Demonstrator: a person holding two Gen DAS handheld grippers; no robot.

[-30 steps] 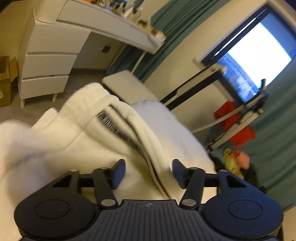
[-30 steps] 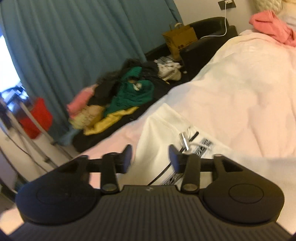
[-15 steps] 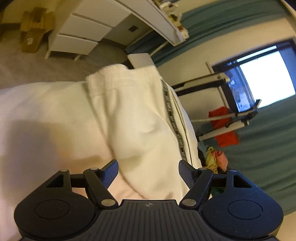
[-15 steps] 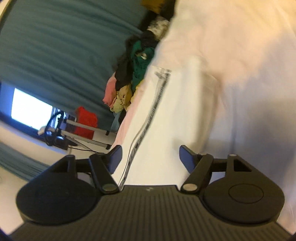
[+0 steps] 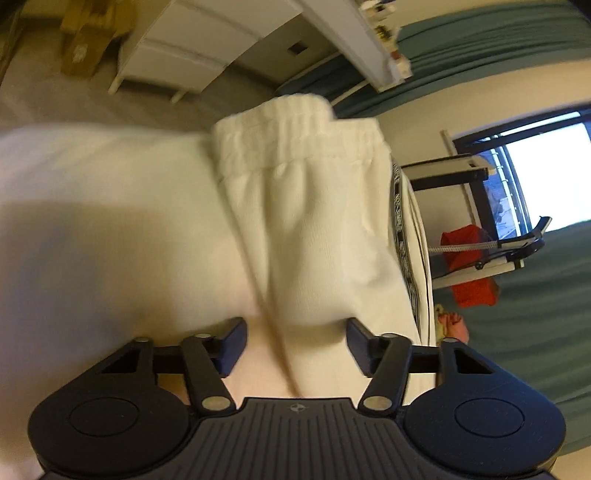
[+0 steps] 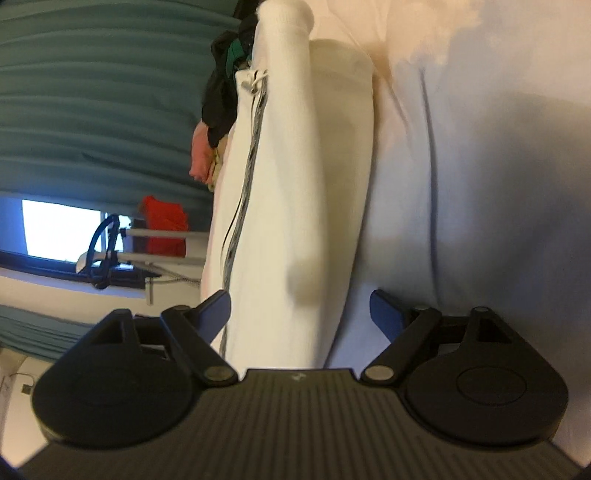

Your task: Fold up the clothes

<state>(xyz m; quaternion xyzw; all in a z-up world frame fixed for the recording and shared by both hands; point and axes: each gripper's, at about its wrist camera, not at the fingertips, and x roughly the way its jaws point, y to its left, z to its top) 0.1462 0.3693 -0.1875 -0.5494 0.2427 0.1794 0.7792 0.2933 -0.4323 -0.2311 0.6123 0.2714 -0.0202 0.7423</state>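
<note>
Left wrist view first: we see our left gripper [image 5: 295, 341] low over a pair of cream sweatpants [image 5: 314, 229] lying on the white bedding [image 5: 92, 221]. Its jaws stand apart and are closing, with a raised fold of the cream fabric running between them; the fingers [image 5: 231, 341] do not visibly press on the cloth, so we read nothing as held. The ribbed waistband [image 5: 295, 125] sits toward 12 o'clock, and a patterned side stripe [image 5: 400, 236] runs down the garment's edge at about 2 o'clock. Beyond the bed, white drawers [image 5: 177, 62] lie at 11 o'clock, a cardboard box [image 5: 83, 40] farther toward 10 o'clock, a window [image 5: 546, 173] at 3 o'clock, and a red cloth [image 5: 469, 273] on a rack just below it, against a teal curtain [image 5: 535, 314].

From the right wrist view, we see our right gripper [image 6: 300, 314] with its jaws wide and opening. The sweatpants [image 6: 295, 203] stretch from between the jaws up toward 12 o'clock, where a ribbed cuff [image 6: 284, 14] ends the leg; the pads sit clear of the fabric on both sides. The stripe [image 6: 243, 192] and a knotted drawcord [image 6: 255, 83] run along the garment's 11 o'clock edge. White bedding [image 6: 480, 184] fills 1 to 4 o'clock. A heap of dark and green clothes [image 6: 225, 92] lies at 11 o'clock, with the window [image 6: 59, 229] at 9 o'clock.
</note>
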